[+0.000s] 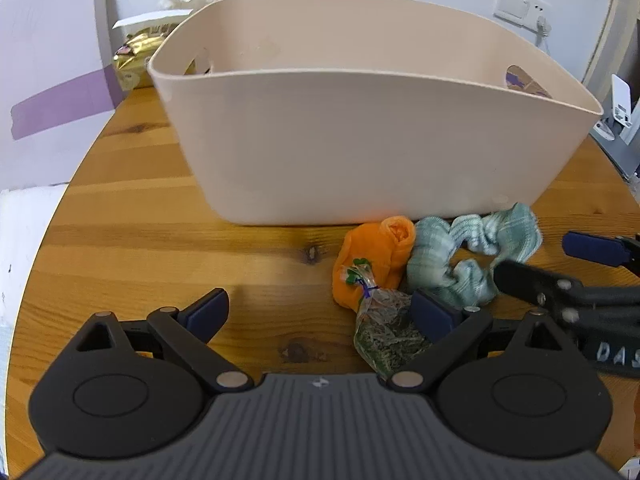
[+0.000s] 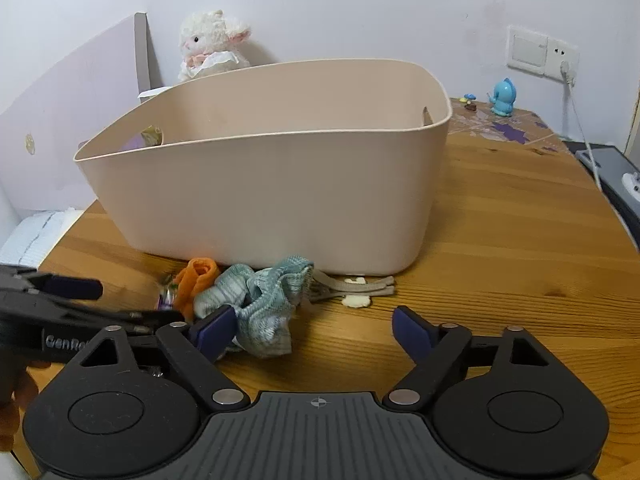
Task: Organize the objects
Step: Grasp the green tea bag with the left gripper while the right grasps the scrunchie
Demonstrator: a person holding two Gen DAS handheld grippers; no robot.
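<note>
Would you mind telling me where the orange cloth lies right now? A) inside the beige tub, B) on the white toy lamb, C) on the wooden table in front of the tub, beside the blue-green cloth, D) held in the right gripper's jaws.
C: the orange cloth lies on the table before the tub, against the blue-green cloth; neither gripper holds it.

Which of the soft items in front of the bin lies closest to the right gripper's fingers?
The pale teal scrunchie. It sits right beside the right gripper, against its left finger, while the orange cloth bundle lies farther left, nearer the beige bin.
</note>
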